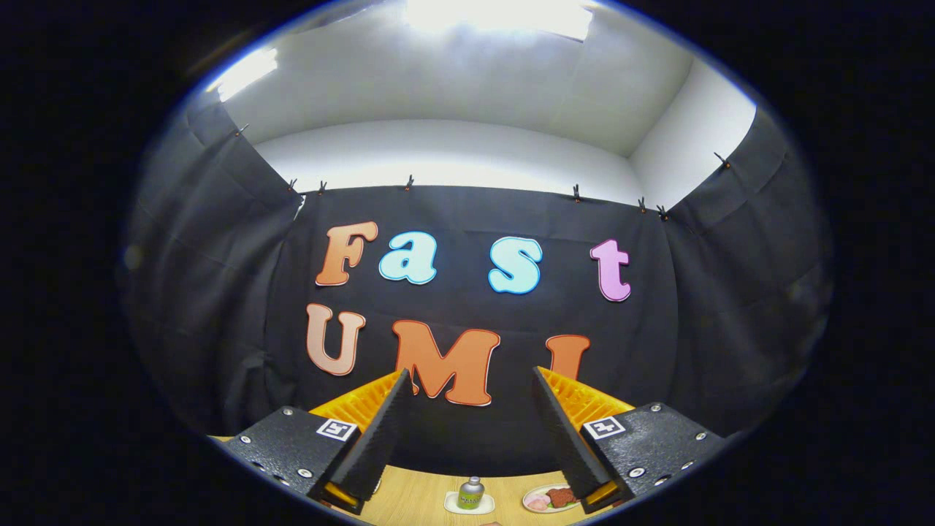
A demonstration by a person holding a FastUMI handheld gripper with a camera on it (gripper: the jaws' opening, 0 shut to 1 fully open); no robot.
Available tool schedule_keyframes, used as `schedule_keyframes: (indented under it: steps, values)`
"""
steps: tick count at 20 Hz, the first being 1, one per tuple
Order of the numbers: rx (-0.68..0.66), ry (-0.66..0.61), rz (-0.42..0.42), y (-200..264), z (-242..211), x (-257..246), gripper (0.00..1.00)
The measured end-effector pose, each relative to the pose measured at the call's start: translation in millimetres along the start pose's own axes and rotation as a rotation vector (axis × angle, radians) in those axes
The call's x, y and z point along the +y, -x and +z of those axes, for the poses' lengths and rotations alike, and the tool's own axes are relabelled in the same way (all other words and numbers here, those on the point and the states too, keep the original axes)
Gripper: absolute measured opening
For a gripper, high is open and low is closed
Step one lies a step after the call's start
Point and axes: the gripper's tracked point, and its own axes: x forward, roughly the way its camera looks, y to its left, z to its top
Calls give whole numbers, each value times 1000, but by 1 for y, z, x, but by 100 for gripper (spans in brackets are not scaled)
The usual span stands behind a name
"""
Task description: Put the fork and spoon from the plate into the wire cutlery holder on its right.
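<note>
tool (467, 427): my two fingers stand wide apart with nothing between them; i count two square marker tags, one on each finger block.
fingers: one on the left (376, 438), one on the right (566, 438), both raised above the table and aimed at the booth wall.
table (416, 504): one pale wooden top, a thin strip of it seen low between my fingers.
bottle (471, 493): one small grey bottle with a green label, upright on one white coaster (449, 504), between the fingers and beyond them.
plate (544, 500): one small plate just right of the bottle, beside my right finger, which covers part of it; on it i count two pieces of what looks like food, one pink (537, 501) and one dark red (561, 497).
fork, spoon, wire holder: i cannot make any of them out from here.
wall: black cloth on three sides, clipped along its upper edge; i count about nine clips.
lights: two bright panels in the ceiling.
</note>
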Motion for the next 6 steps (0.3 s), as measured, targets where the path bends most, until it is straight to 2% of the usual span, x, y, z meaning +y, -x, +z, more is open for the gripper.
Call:
schedule_keyframes:
  steps: [6]
  values:
    - [22,24,-2,6,-9,0,97]
